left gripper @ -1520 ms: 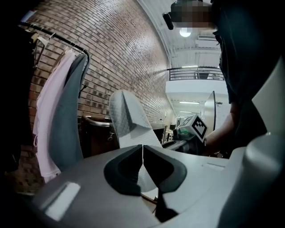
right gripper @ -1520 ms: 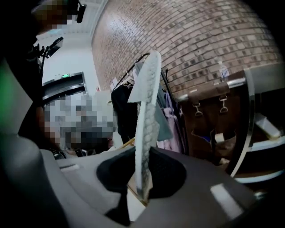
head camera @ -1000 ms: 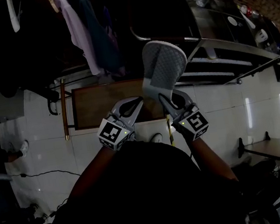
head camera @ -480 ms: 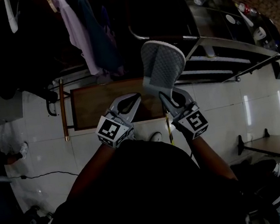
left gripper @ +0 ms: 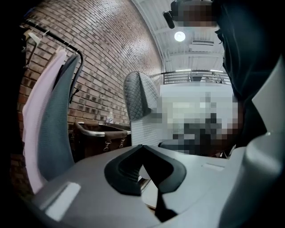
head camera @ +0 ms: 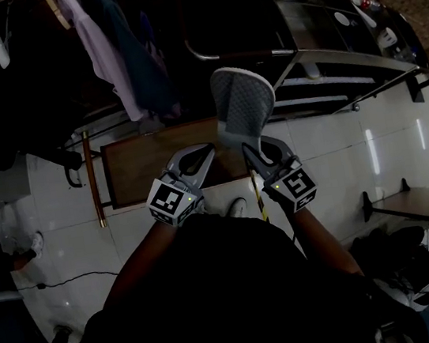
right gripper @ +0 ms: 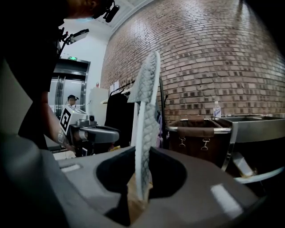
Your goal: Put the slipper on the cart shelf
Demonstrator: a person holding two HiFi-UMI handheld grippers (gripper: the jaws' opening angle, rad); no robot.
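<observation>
Grey slipper [head camera: 243, 105], one, clamped in right hand-held gripper [head camera: 250, 150].

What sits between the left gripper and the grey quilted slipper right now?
Nothing: only an open gap separates the left gripper from the grey quilted slipper, clamped in the right gripper. The head view shows it.

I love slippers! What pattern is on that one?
Slipper: grey quilted diamonds, best in left gripper view.
</observation>
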